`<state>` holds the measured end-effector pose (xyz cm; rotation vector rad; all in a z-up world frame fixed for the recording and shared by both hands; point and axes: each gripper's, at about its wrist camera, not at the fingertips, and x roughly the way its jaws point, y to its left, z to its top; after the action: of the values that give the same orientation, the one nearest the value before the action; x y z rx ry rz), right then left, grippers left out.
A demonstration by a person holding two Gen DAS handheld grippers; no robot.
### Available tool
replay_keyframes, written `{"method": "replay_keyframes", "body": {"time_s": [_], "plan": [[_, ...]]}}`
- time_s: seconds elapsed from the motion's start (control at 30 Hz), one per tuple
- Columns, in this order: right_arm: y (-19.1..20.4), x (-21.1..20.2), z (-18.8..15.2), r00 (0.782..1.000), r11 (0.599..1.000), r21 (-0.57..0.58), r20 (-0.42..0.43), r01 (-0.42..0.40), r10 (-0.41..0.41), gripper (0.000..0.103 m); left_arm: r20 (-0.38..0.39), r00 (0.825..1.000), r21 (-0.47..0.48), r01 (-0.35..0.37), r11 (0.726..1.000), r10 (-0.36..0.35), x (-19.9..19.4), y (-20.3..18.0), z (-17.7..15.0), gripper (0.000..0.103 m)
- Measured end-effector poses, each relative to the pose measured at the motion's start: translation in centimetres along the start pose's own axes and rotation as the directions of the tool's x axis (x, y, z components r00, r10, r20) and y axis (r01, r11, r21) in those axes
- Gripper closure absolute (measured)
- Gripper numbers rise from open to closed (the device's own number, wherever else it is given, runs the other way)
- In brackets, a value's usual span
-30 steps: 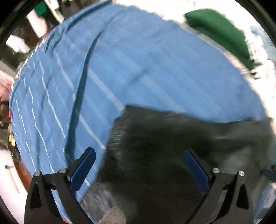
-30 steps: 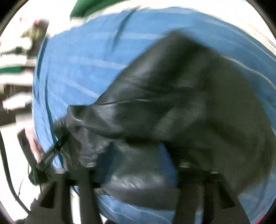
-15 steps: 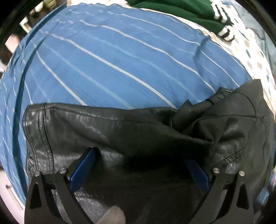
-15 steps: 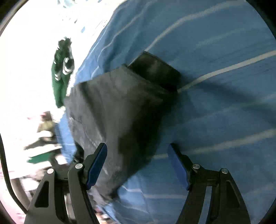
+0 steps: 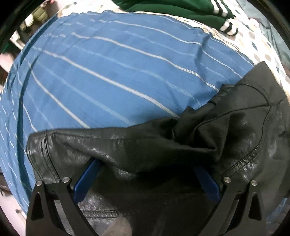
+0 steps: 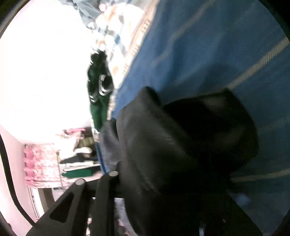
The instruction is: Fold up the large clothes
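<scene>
A black leather jacket (image 5: pixel 163 145) lies bunched on a blue sheet with white stripes (image 5: pixel 108 72). In the left wrist view my left gripper (image 5: pixel 146 174) is open; its blue fingers (image 5: pixel 87 177) stand wide apart with a fold of the jacket draped over them. In the right wrist view the jacket (image 6: pixel 172 154) fills the lower middle and covers my right gripper (image 6: pixel 163 181). Only its left black arm shows, so I cannot tell how its jaws stand.
A green garment with white striped cuffs (image 5: pixel 181 10) lies beyond the sheet on a patterned bedspread (image 5: pixel 262 45); it also shows in the right wrist view (image 6: pixel 99 94). Shelves with folded items (image 6: pixel 78 159) stand past the bed edge.
The jacket has come down onto the sheet and bunched up. My left gripper stays open against it. My right gripper, open half a second ago, is now buried under the jacket.
</scene>
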<state>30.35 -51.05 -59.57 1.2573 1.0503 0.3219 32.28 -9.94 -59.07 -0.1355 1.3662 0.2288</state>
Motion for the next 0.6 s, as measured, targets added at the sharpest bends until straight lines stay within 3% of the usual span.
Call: {"method": "replay_keyframes", "body": {"time_s": [0.2, 0.27, 0.4, 0.47, 0.6], "plan": [[6.2, -3.9, -1.2, 0.995, 0.998, -0.036, 0.089, -0.050, 0.053, 0.088, 0.003, 0.997, 0.088, 0.071, 0.994, -0.072, 0.0, -4.8, 3.1, 0.000], [8.7, -5.0, -1.2, 0.990, 0.996, -0.077, 0.128, -0.043, 0.052, 0.088, -0.001, 0.991, 0.123, 0.132, 0.984, -0.133, 0.9, -7.3, 4.6, 0.000], [13.3, -6.3, -1.2, 0.984, 0.979, -0.202, 0.176, 0.026, 0.010, 0.088, 0.000, 0.985, 0.160, 0.170, 0.972, -0.173, 1.5, -10.2, 6.6, 0.000], [15.0, -6.3, -1.5, 0.983, 0.969, -0.239, 0.181, 0.063, -0.020, 0.088, -0.002, 0.983, 0.133, 0.185, 0.974, -0.186, 1.0, -8.6, 6.3, 0.000], [19.9, -4.7, -4.4, 0.993, 0.929, -0.362, 0.114, 0.077, -0.038, 0.088, 0.063, 0.983, -0.040, 0.176, 0.984, -0.173, -2.2, -1.1, 4.2, 0.000]]}}
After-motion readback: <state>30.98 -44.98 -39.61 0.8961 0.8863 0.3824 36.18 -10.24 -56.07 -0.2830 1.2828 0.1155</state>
